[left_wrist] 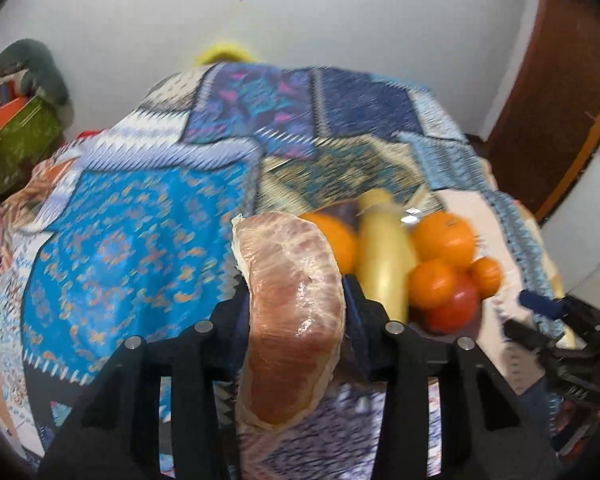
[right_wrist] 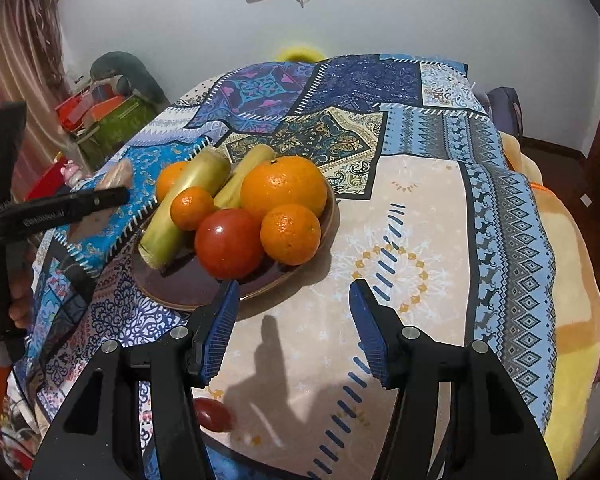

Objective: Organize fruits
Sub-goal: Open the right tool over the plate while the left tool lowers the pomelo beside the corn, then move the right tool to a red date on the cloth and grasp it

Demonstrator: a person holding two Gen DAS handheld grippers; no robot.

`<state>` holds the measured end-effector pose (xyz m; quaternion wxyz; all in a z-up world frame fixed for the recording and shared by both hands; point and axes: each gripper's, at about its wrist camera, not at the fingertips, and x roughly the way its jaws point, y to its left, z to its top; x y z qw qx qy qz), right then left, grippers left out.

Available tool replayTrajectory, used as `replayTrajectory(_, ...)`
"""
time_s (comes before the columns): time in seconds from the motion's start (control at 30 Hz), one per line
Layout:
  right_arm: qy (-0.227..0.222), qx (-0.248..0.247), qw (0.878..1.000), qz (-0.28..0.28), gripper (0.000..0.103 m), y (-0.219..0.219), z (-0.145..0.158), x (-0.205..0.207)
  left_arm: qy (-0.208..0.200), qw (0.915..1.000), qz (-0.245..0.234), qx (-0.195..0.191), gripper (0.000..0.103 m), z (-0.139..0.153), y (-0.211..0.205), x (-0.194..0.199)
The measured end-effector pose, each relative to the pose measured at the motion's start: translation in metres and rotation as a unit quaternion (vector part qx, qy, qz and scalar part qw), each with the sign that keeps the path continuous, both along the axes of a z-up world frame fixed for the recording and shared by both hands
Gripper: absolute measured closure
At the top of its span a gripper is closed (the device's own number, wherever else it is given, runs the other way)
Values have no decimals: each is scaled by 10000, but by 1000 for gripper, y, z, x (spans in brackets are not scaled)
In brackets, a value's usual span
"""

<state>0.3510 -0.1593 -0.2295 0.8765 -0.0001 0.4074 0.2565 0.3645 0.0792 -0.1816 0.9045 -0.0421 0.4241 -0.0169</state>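
Note:
My left gripper (left_wrist: 296, 284) is shut on a plastic-wrapped pink pomelo wedge (left_wrist: 296, 312), held above the patterned bedspread left of the plate. In the right wrist view that gripper (right_wrist: 112, 196) and the wedge (right_wrist: 118, 174) show at the left. A brown plate (right_wrist: 172, 288) carries a large orange (right_wrist: 284, 188), smaller oranges (right_wrist: 290, 234), a red tomato (right_wrist: 228, 242) and two yellow-green stalks (right_wrist: 172, 224). My right gripper (right_wrist: 295, 286) stands open and empty just in front of the plate. A small red tomato (right_wrist: 214, 416) lies on the cloth below its left finger.
The patchwork bedspread (right_wrist: 440, 208) covers the whole surface and drops off at the right over an orange-yellow blanket (right_wrist: 568, 280). Boxes and clutter (right_wrist: 108, 116) stand beyond the left edge. A white wall is behind, a brown door (left_wrist: 556, 96) at the far right.

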Motion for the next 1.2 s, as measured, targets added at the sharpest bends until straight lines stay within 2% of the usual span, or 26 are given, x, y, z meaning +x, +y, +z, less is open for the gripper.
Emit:
replayTrajectory(0.1, -10, 25, 10000, 13, 50, 0, 1, -1, -79, 10000, -50, -1, 60, -2, -14, 13)
replayTrajectory(0.3, 10, 40, 10000, 51, 50, -1, -1, 0, 58, 9993, 62, -361, 59, -18, -18, 30)
replayTrajectory(0.47, 59, 55, 10000, 53, 50, -2, -5, 1, 170, 9993, -12, -331, 58, -18, -17, 31)
replayTrajectory(0.67, 78, 72, 9999, 64, 50, -1, -4, -3, 125, 9997, -39, -195, 52, -11, -16, 18)
replayTrajectory(1.03, -160, -60, 9997, 171, 50, 4, 19, -26, 27, 9998, -171, -136, 52, 11, -16, -17)
replayTrajectory(1.2, -192, -160, 9995, 211, 50, 6, 24, -38, 60, 9996, -234, 128, 48, 13, -15, -46)
